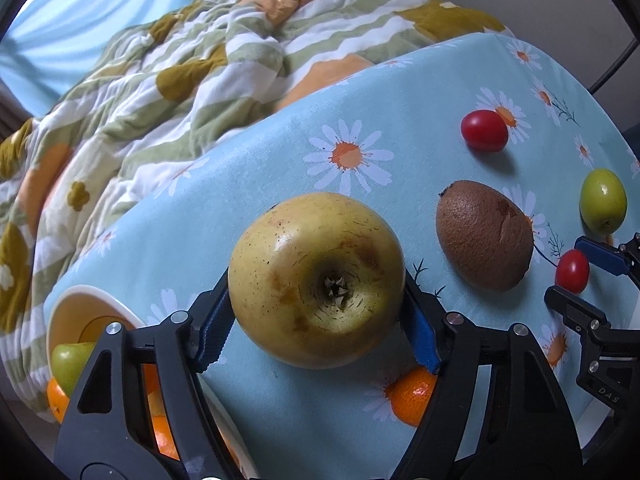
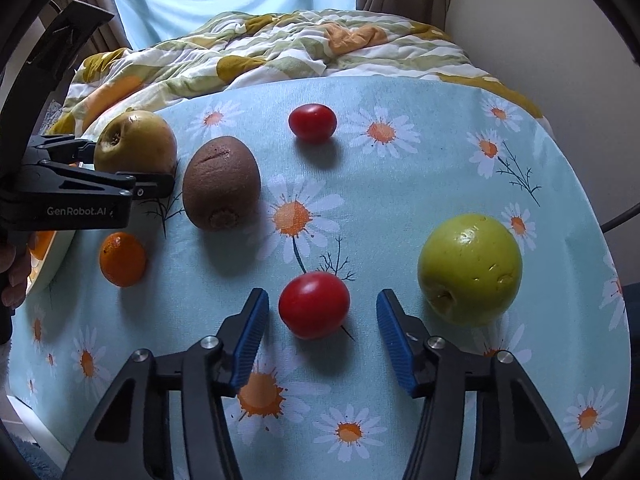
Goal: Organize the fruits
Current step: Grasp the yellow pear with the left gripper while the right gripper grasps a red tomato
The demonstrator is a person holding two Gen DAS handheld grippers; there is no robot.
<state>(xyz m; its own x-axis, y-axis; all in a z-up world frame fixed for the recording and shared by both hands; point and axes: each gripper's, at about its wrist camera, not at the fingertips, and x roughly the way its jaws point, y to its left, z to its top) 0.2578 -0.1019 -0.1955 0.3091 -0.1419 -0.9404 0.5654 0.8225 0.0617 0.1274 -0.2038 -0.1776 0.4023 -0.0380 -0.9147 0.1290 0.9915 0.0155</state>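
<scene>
Both hand-held grippers pointed steeply down at the daisy-print bench [image 2: 400, 92]. The left hand-held gripper [image 1: 316, 316] was clamped on a yellow apple [image 1: 316, 280], its blue pads against the fruit's sides, beside a white bowl [image 1: 86, 296] holding fruit. The right hand-held gripper [image 2: 320, 336] stood apart around a red tomato [image 2: 314, 304], its pads not touching. A kiwi [image 2: 222, 182] lay between the two.

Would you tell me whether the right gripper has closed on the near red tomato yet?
Not yet: right gripper is open; gaps show between both pads and the tomato.
</scene>
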